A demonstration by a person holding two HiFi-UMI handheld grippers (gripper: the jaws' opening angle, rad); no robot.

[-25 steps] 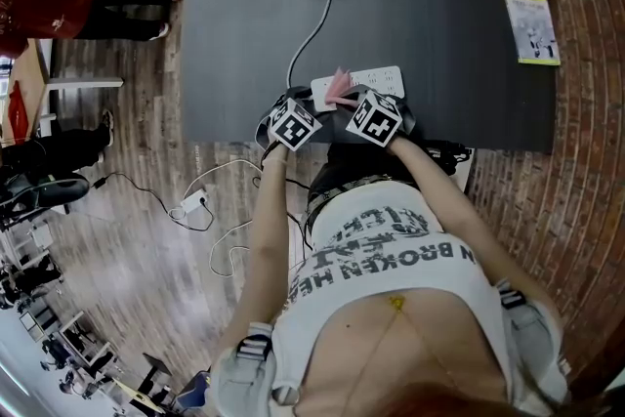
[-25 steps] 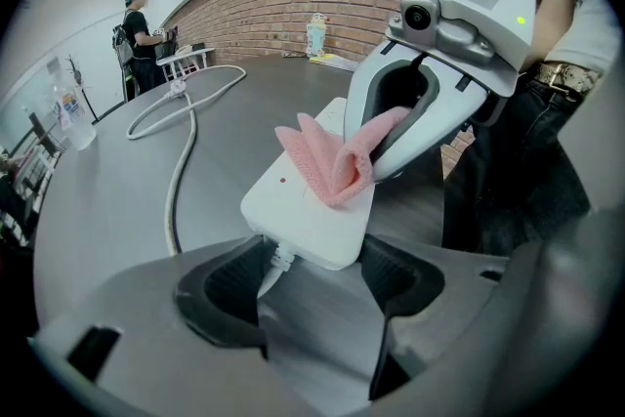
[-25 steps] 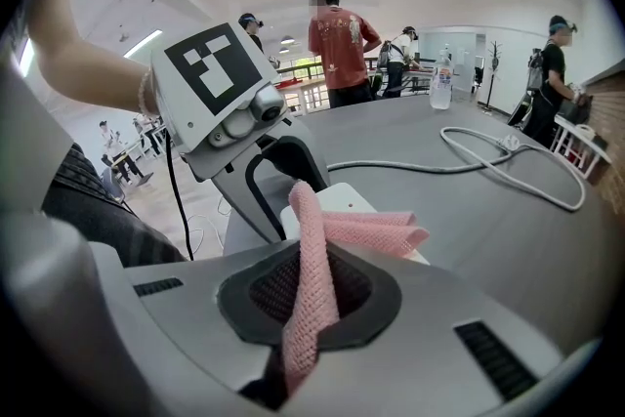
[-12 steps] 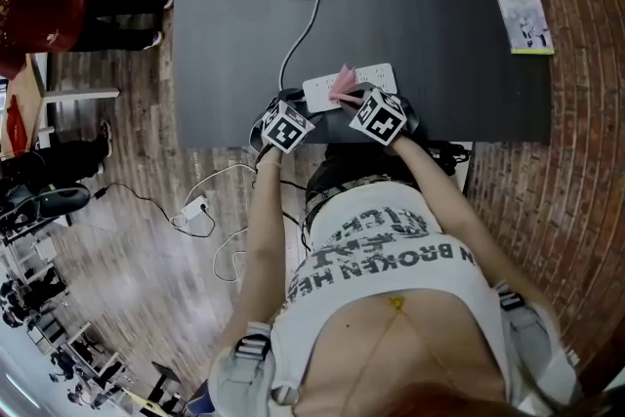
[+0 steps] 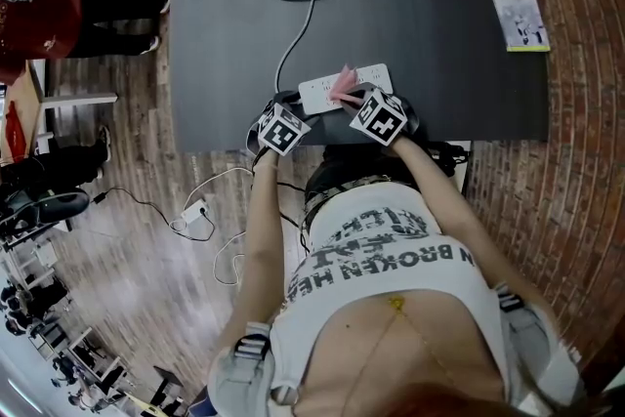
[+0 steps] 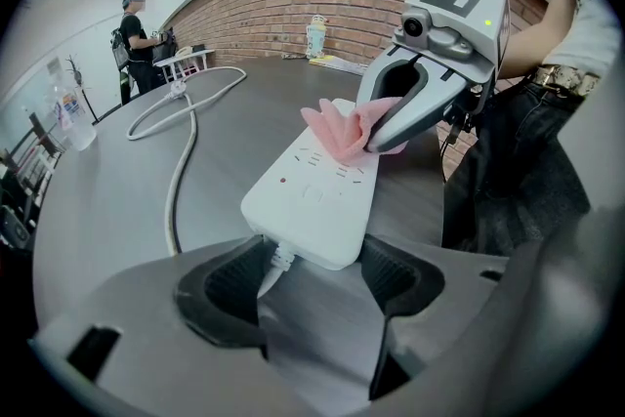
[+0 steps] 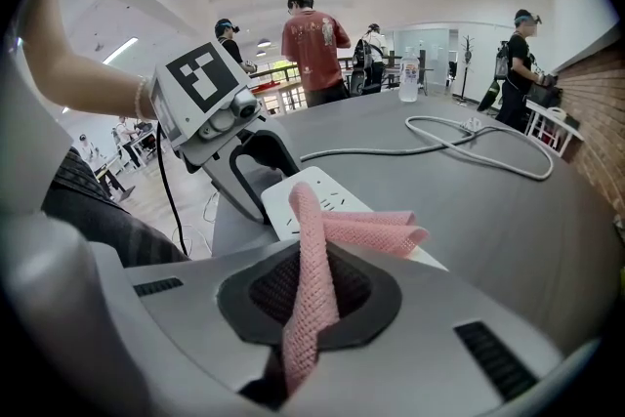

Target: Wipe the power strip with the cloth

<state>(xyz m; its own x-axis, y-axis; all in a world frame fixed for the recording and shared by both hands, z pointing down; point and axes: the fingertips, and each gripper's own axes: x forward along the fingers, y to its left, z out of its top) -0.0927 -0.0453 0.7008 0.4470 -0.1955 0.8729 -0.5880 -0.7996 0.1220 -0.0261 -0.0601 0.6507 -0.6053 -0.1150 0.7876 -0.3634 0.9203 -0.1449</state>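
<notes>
The left tongs [image 6: 312,276] look clamped on the cord end of the white power strip [image 6: 314,195], pinning it to the black table [image 6: 107,210]. The right tongs [image 7: 311,296] pinch the pink mesh cloth [image 7: 371,231], its free end lying on the strip just ahead. Best to press the cloth flat and sweep along the sockets, away from the cord [image 6: 181,161].

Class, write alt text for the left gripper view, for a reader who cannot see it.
The left gripper grips the near end of a white power strip on a dark table, while the right gripper holds a pink cloth on its far half. Its white cable loops away.
</notes>
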